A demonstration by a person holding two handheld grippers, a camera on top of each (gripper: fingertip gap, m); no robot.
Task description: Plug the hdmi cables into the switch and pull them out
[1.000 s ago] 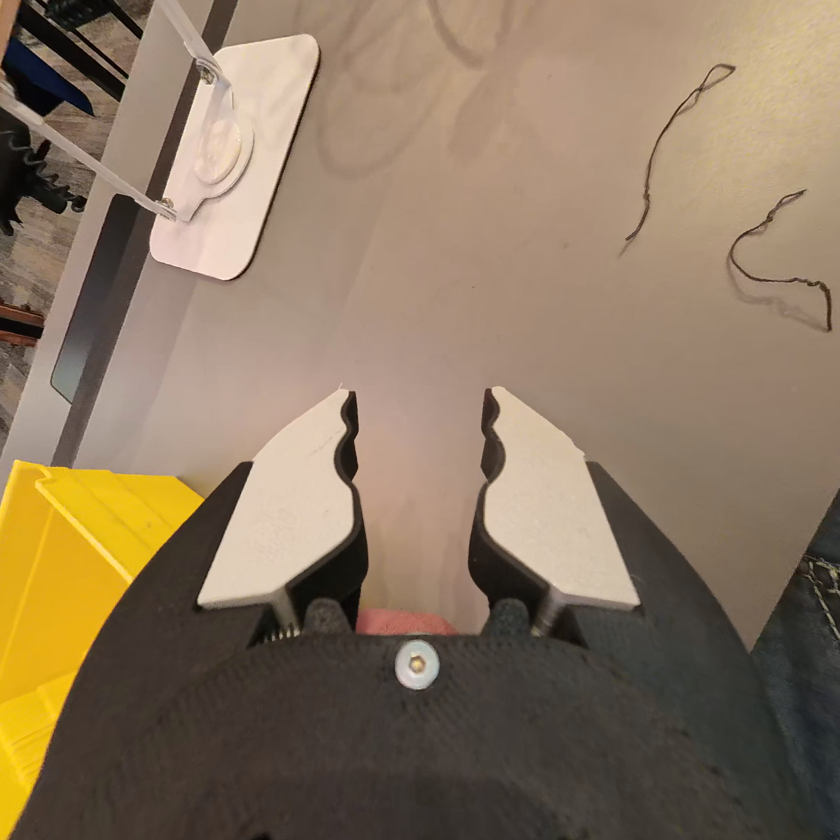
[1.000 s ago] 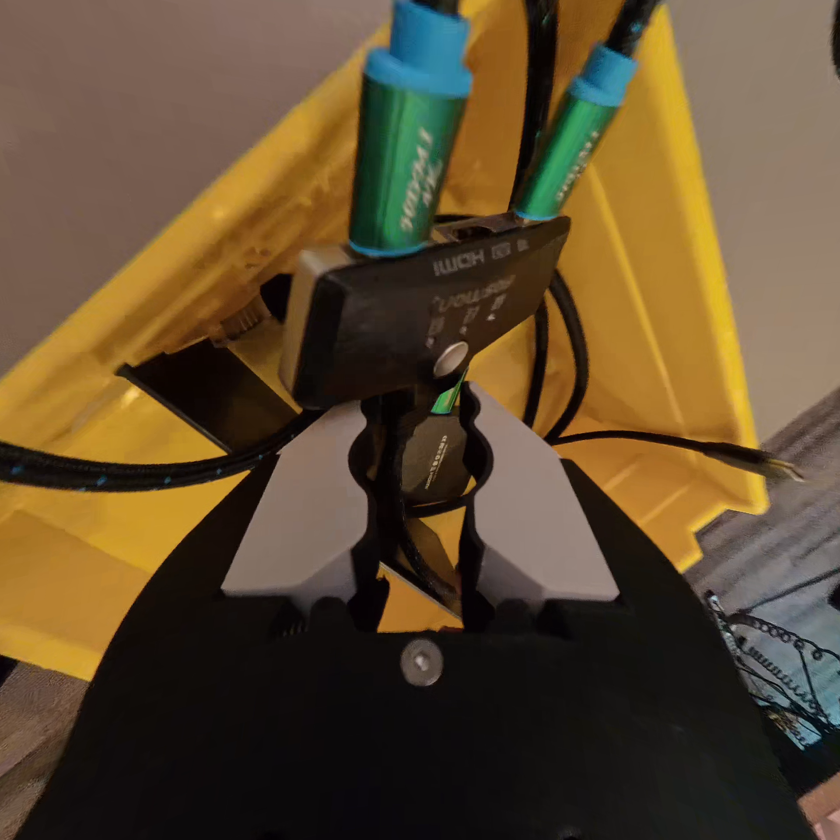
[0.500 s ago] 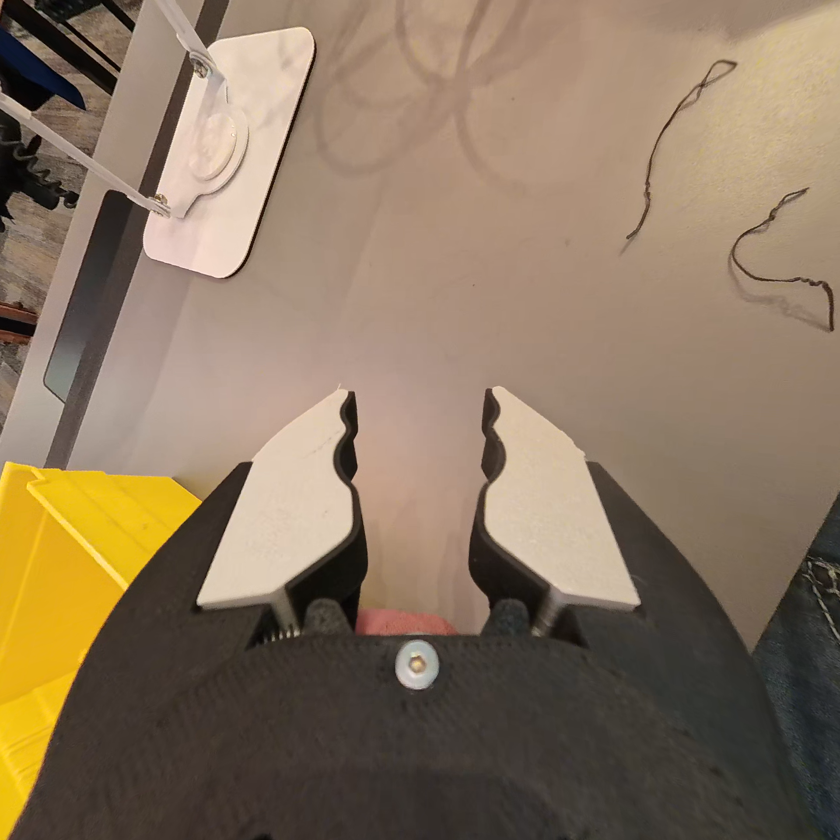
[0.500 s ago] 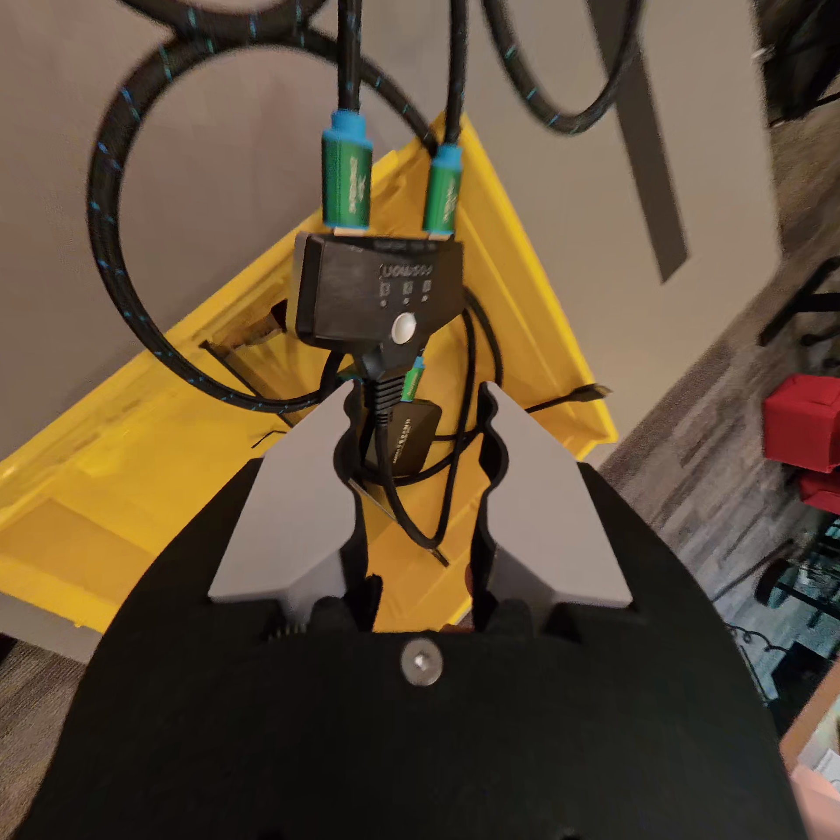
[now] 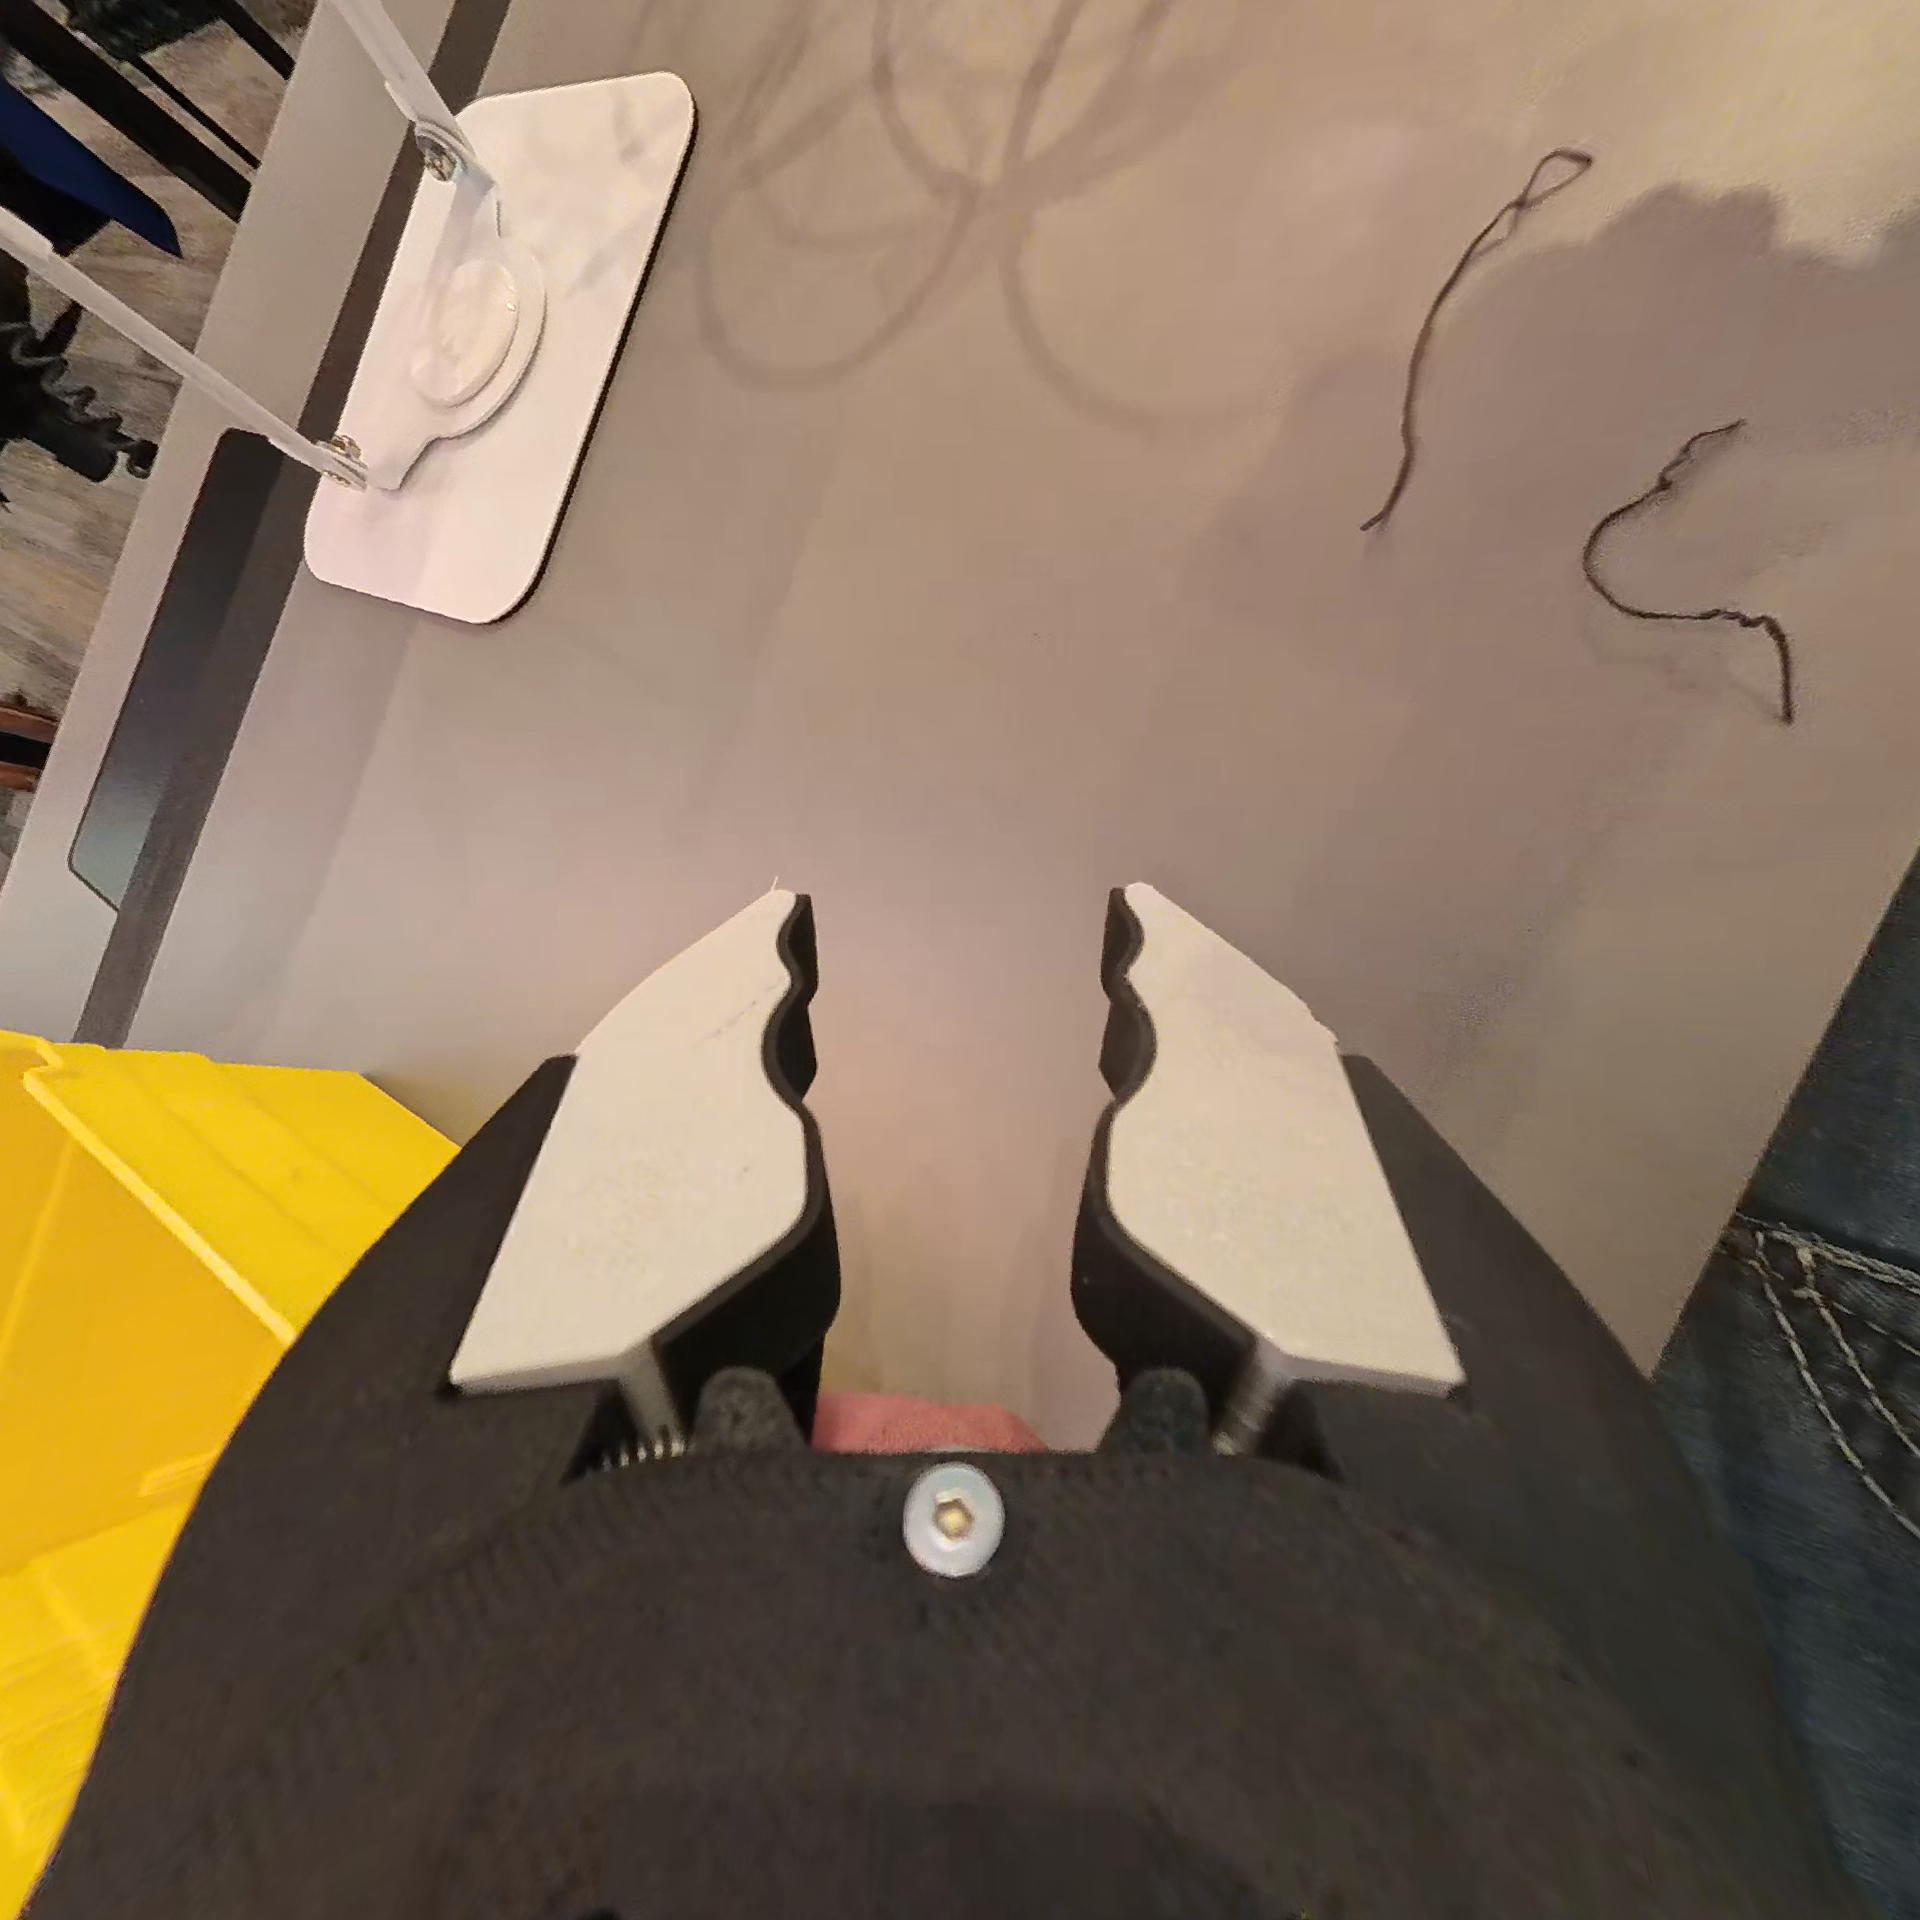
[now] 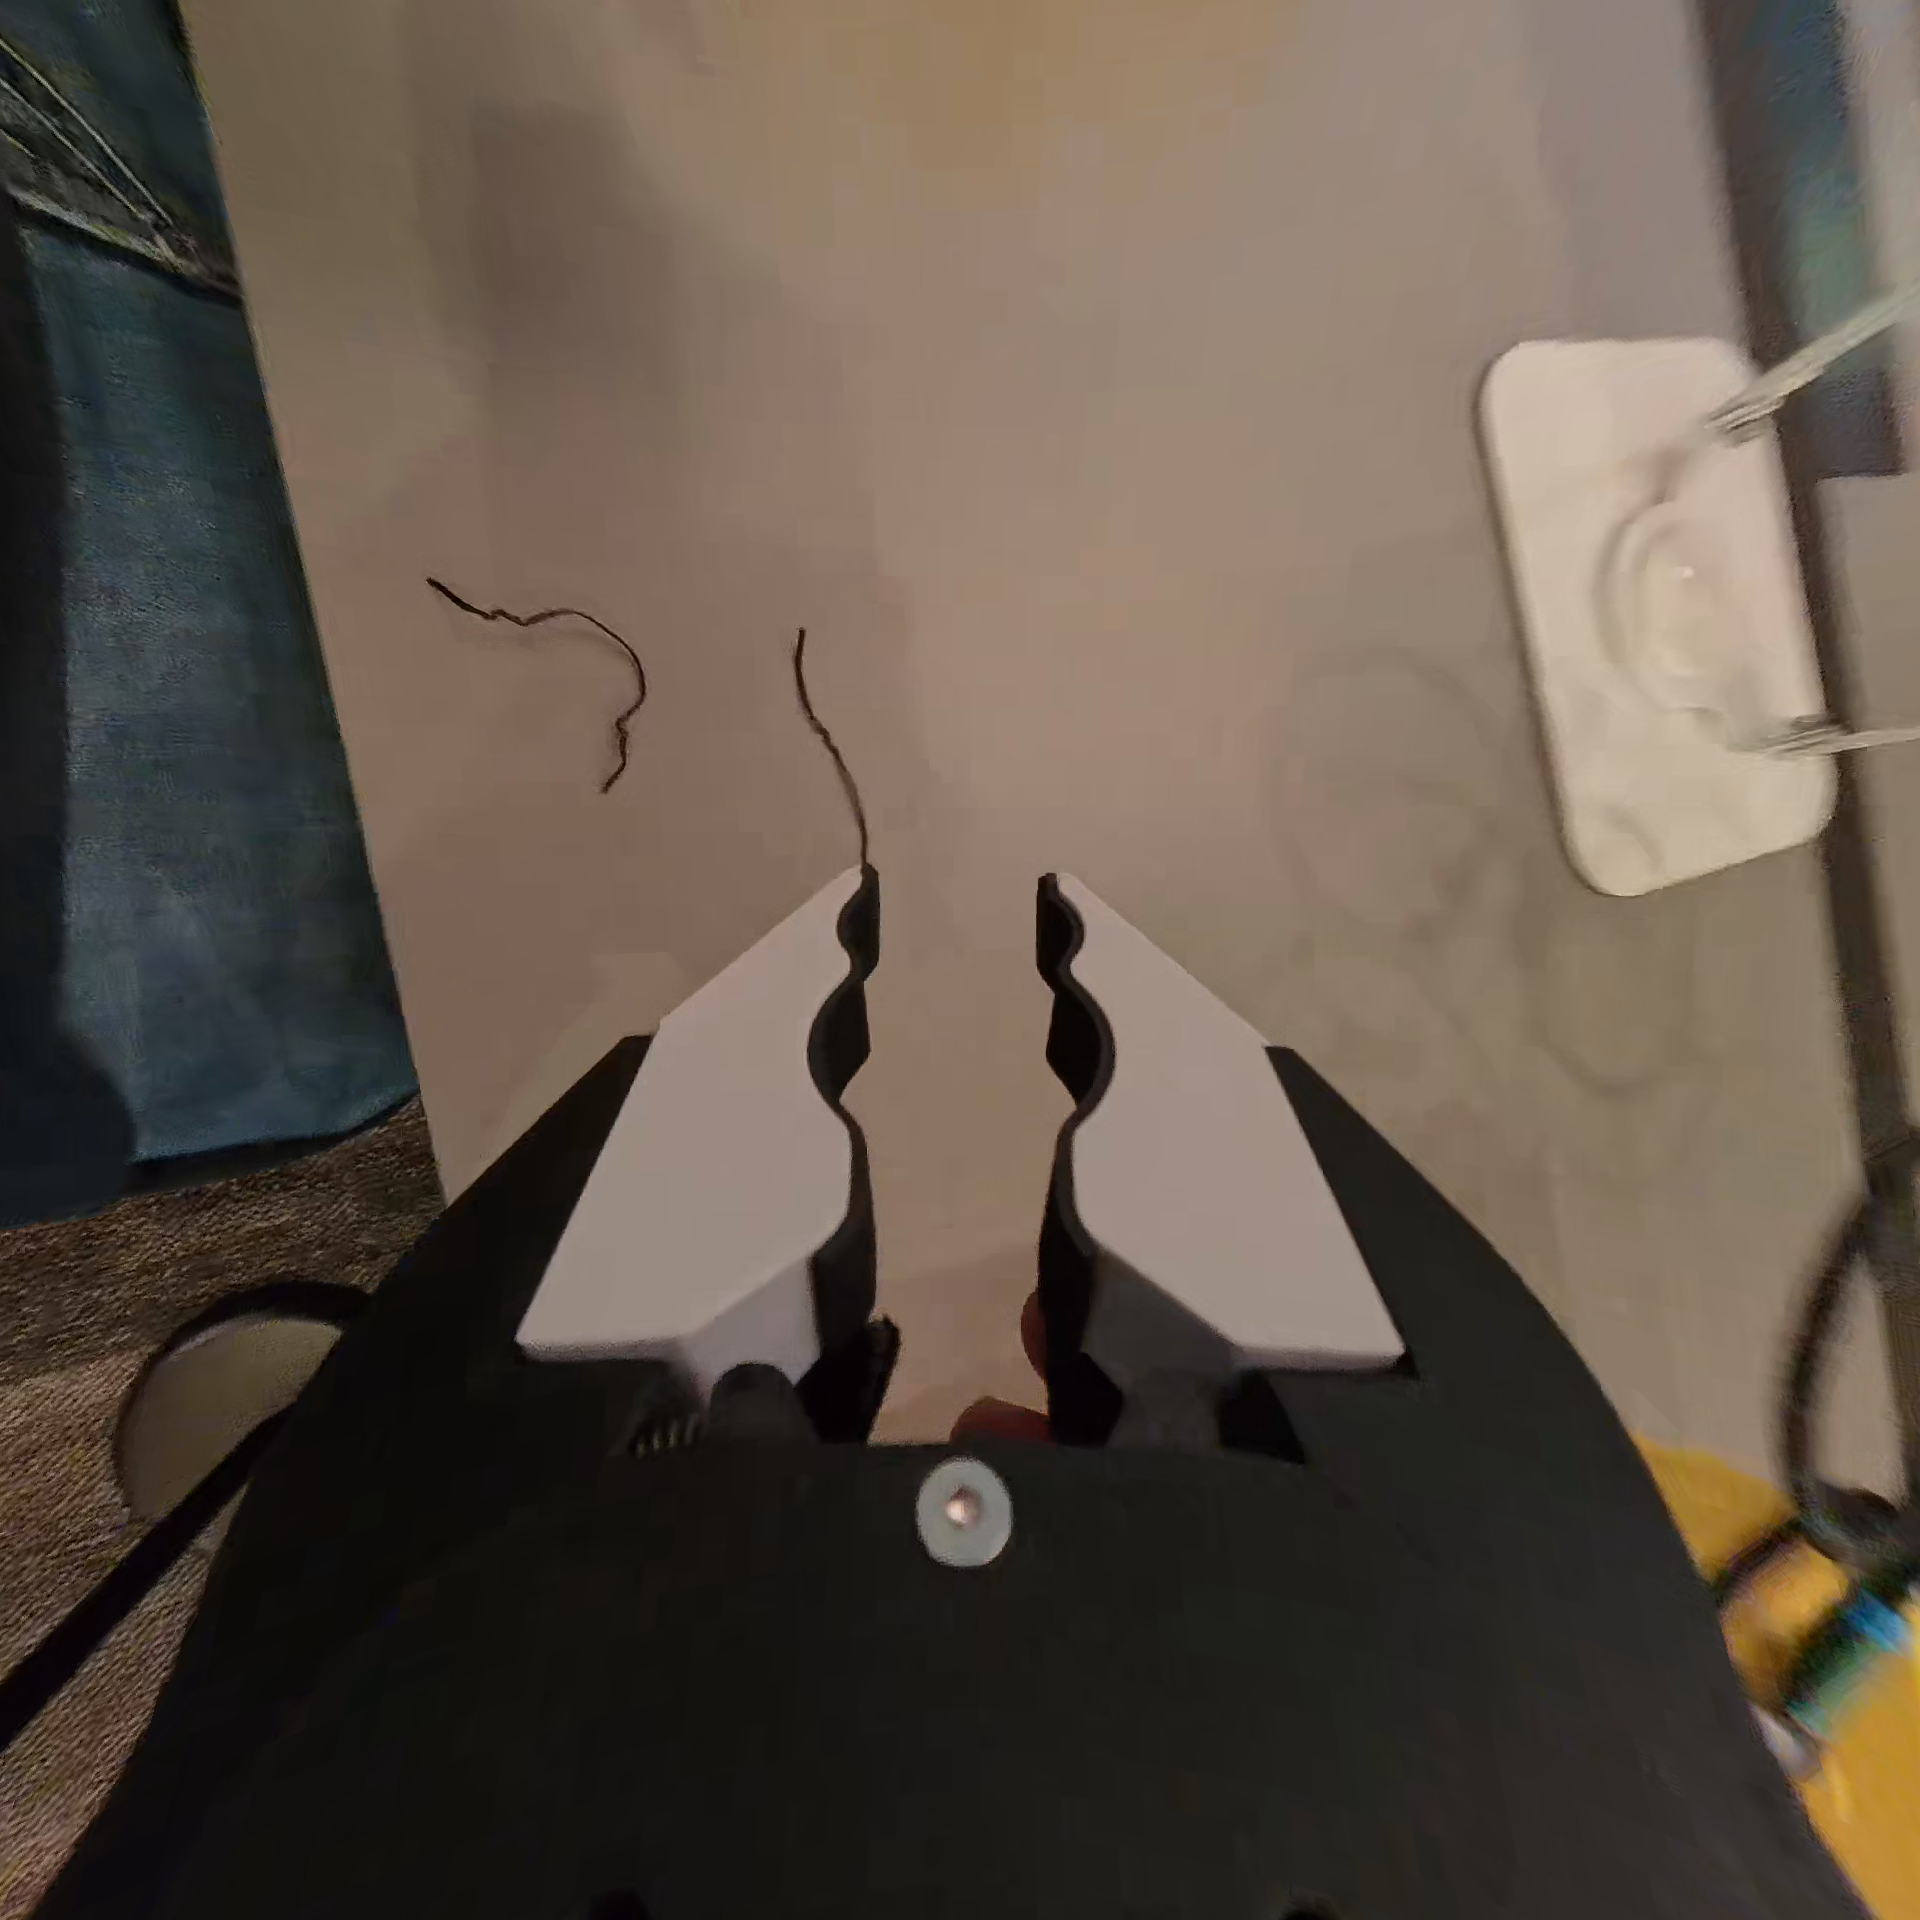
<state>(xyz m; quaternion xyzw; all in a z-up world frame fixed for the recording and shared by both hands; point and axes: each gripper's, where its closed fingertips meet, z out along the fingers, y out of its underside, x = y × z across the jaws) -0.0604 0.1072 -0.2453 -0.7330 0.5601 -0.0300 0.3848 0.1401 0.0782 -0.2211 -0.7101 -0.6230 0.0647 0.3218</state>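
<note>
My left gripper (image 5: 961,914) is open and empty, low over the grey table (image 5: 1039,623). My right gripper (image 6: 958,883) is also open with nothing between its fingers, over the same table (image 6: 987,416). The switch is not in view. In the right wrist view a blurred dark cable (image 6: 1808,1351) hangs at the right edge, and a blurred blue and green plug (image 6: 1870,1642) lies over the yellow bin (image 6: 1704,1538). Faint shadows of cable loops (image 5: 883,208) fall on the table in the left wrist view.
The yellow bin (image 5: 125,1247) sits left of my left gripper. A white stand base (image 5: 499,343) with clear legs stands near the table's edge and also shows in the right wrist view (image 6: 1652,623). Two dark threads (image 5: 1455,312) (image 5: 1683,613) lie on the table. A person's jeans (image 5: 1829,1351) are beside the table. Spacing between my two grippers at the tips: around 20 centimeters.
My right gripper opened, let go of the switch's cable over the bin and swung away to face the table. The switch and its plugged cables left its view. The left gripper stayed nearly still.
</note>
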